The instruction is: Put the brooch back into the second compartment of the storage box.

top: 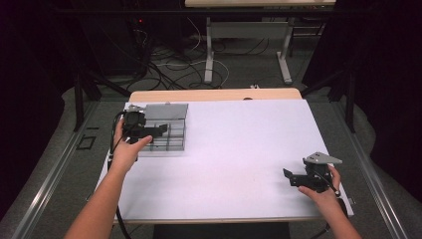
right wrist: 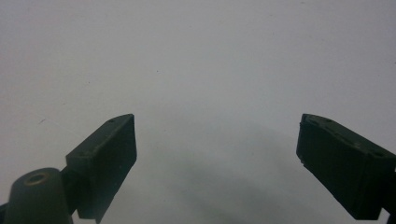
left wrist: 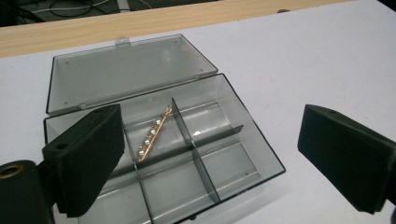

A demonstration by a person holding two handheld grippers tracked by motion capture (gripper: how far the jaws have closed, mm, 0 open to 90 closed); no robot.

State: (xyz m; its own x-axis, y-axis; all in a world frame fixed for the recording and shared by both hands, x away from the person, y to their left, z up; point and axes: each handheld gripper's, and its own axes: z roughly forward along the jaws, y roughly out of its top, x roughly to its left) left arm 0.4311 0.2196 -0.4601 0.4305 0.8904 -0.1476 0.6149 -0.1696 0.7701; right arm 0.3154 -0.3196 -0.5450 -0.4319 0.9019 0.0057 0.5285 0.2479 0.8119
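One slender gold bar brooch set with pale stones [left wrist: 153, 133] lies diagonally in a rear compartment of the clear plastic divided box [left wrist: 252, 140], lid open, on the white surface [top: 239, 144]. The left gripper [left wrist: 210, 154], jaws spread and empty, hovers directly over it; the right gripper [top: 293, 177], likewise released, sits well apart.

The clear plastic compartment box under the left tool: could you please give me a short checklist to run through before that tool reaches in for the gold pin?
1. Lid of the clear plastic compartment box open and laid back: ok.
2. Left tool open, jaws wide apart: ok.
3. Slim gold bar pin with pale stones exposed in a rear compartment, leaning against a divider: ok.
4. Left tool centred over the pin: not ok, the pin sits near its left jaw.
5. Right tool open, over bare white tabletop, away from the box: ok.
6. Pin free to lift: cannot tell.
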